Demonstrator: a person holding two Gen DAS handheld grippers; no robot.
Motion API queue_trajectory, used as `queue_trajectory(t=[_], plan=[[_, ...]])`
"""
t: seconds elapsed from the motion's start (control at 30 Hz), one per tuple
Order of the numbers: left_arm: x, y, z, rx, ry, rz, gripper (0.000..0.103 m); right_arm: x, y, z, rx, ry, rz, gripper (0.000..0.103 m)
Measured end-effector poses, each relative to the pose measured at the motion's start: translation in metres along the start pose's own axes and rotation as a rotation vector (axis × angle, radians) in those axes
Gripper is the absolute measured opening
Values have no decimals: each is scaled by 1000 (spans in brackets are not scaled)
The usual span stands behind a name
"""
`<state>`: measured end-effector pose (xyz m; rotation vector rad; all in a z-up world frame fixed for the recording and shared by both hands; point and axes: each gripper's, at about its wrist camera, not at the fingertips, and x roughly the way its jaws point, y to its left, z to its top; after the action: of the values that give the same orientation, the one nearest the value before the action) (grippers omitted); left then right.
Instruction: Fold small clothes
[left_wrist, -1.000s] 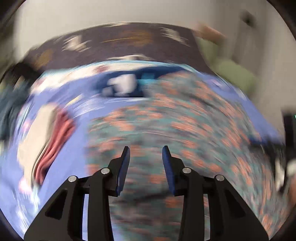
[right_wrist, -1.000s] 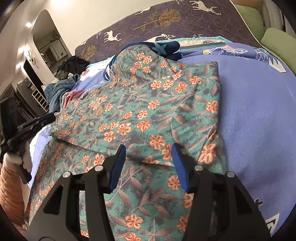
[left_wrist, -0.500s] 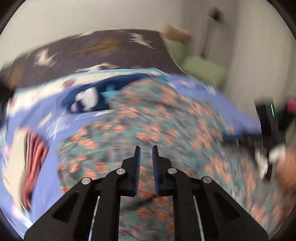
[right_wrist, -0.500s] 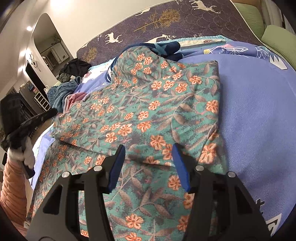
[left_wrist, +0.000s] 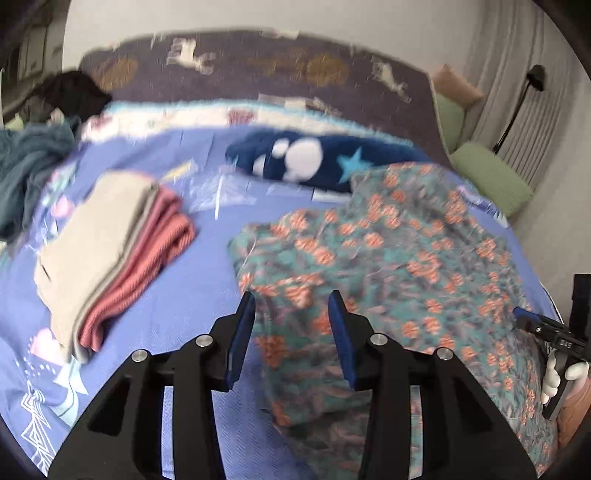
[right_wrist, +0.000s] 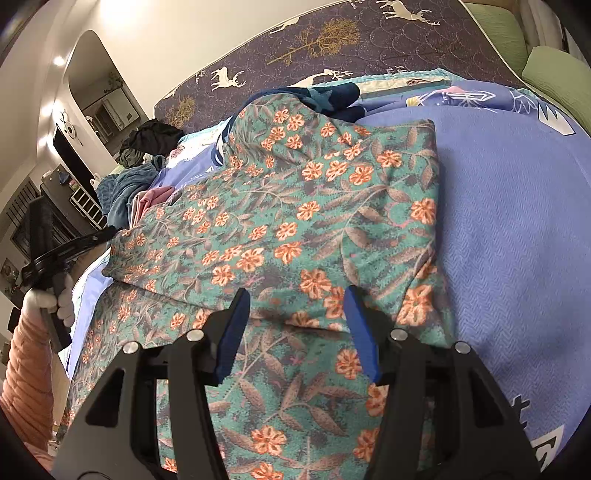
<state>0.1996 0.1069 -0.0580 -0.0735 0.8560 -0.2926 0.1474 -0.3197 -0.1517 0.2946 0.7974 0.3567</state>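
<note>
Blue-covered bed (left_wrist: 192, 295) with floral garment (right_wrist: 295, 221), folded stack (left_wrist: 110, 254), navy blanket (left_wrist: 314, 158).

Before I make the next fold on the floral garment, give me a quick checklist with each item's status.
1. Left gripper free: ok, jaws have just been opening, nothing between them.
2. Right gripper free: ok, open above the floral garment.
3. First fold in place: ok, upper layer lies over the lower.
4. Folded edge flat: not ok, wrinkled near the right gripper.
5. Folded stack clear of the garment: ok, apart.
6. Left view sharp enough to aim: not ok, blurred.
</note>
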Motion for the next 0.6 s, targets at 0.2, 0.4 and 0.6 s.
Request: queue_trajectory(t=[0.2, 0.4, 0.6], plan=[[-4, -44, 3, 148, -51, -116, 3, 0, 1, 0, -8, 1, -8, 54], [-11, -121, -31, 488, -30, -146, 4, 0, 3, -1, -10, 1, -6, 55], [-9, -101, -31, 422, -32, -95, 3, 0, 3, -1, -8, 1, -4, 55]])
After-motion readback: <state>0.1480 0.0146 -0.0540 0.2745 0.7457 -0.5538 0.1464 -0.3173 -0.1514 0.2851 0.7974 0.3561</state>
